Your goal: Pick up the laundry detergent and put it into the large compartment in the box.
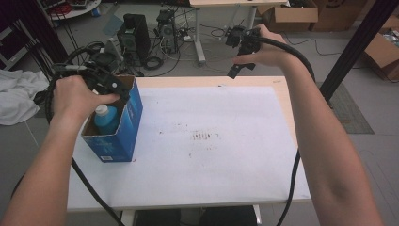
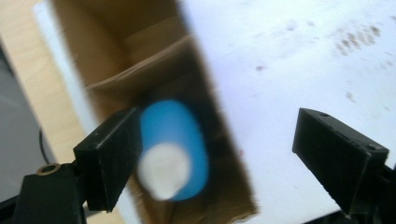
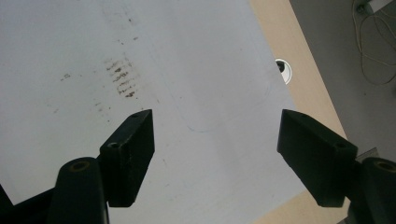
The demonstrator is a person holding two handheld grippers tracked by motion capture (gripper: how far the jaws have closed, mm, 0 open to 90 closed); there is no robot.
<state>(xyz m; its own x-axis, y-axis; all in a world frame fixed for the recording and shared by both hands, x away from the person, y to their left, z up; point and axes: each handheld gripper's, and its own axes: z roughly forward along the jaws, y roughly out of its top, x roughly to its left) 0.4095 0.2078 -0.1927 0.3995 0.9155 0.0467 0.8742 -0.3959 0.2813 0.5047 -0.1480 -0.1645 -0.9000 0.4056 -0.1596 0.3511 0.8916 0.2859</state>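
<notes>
An open blue cardboard box [image 1: 126,123] stands on the table's left side. Inside it a blue bottle with a white cap [image 1: 106,117] stands upright. My left gripper [image 1: 113,89] hovers over the box mouth, pointing down. In the left gripper view the jaws of the left gripper [image 2: 219,140] stand wide open above the bottle [image 2: 175,149] and the box's brown inside [image 2: 140,60], gripping nothing. My right gripper [image 1: 237,66] is held high over the table's far edge. In the right gripper view the right gripper [image 3: 215,135] is open and empty above the white sheet.
A stained white sheet [image 1: 226,132] covers the wooden table. A cable hole [image 3: 283,70] sits in the bare wood at the right edge. Computer towers [image 1: 134,33], cables and cardboard boxes [image 1: 291,14] lie on the floor beyond. A black post [image 1: 357,47] rises at the right.
</notes>
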